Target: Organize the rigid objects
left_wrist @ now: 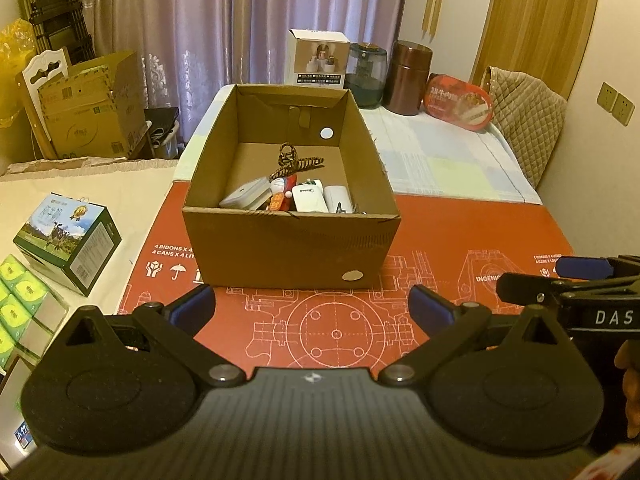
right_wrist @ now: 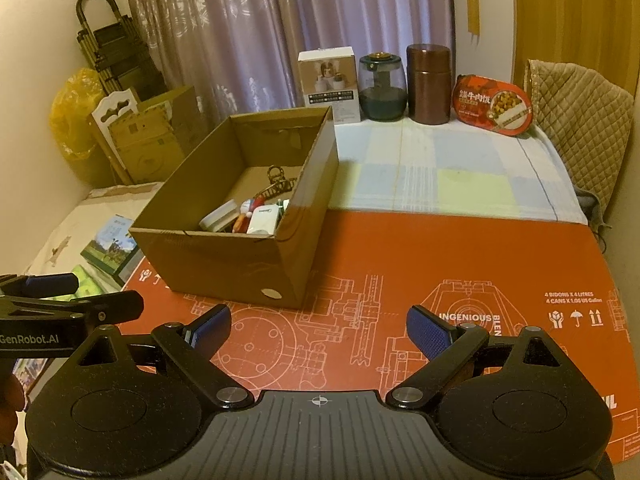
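An open brown cardboard box (left_wrist: 292, 248) (right_wrist: 224, 264) stands on a red printed mat (left_wrist: 340, 332) (right_wrist: 400, 264). Inside lie several small items: a brown patterned hair claw (left_wrist: 294, 162) (right_wrist: 280, 184), a white flat case (left_wrist: 246, 196) (right_wrist: 218, 216), a white charger (left_wrist: 308, 198) (right_wrist: 262, 216), a white cylinder (left_wrist: 338, 198) and a small red-and-white toy (left_wrist: 282, 192) (right_wrist: 250, 210). My left gripper (left_wrist: 312, 306) hovers open just in front of the box, nothing between its blue pads. My right gripper (right_wrist: 318, 330) stands open over the mat, right of the box, empty.
At the table's far edge stand a white carton (left_wrist: 318, 58) (right_wrist: 328, 84), a dark glass jar (left_wrist: 366, 74) (right_wrist: 382, 86), a brown canister (left_wrist: 410, 78) (right_wrist: 428, 84) and a red food tub (left_wrist: 458, 102) (right_wrist: 494, 106). A green milk carton (left_wrist: 68, 240) and tissue packs (left_wrist: 20, 300) lie left.
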The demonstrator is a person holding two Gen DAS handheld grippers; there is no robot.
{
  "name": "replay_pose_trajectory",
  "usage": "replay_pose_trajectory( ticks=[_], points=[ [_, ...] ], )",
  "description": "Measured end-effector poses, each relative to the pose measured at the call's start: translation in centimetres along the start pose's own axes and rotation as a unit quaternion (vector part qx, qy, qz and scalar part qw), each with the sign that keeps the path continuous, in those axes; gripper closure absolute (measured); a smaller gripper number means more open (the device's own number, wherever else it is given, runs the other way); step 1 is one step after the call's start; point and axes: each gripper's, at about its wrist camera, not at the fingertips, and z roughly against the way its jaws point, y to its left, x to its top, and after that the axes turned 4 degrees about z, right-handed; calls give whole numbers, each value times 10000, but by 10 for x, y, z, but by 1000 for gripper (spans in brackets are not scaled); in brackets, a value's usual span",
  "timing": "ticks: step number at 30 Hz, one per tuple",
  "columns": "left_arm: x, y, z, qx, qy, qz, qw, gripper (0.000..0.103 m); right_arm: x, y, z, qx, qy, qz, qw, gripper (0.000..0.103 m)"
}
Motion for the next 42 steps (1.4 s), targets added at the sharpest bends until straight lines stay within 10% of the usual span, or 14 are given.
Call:
replay_pose_trajectory(
  ticks=[42],
  points=[
    [-2,1,-5,8,5,-3,10000,2,-2,-1,-8,23,104,-61,9999,11]
  ],
)
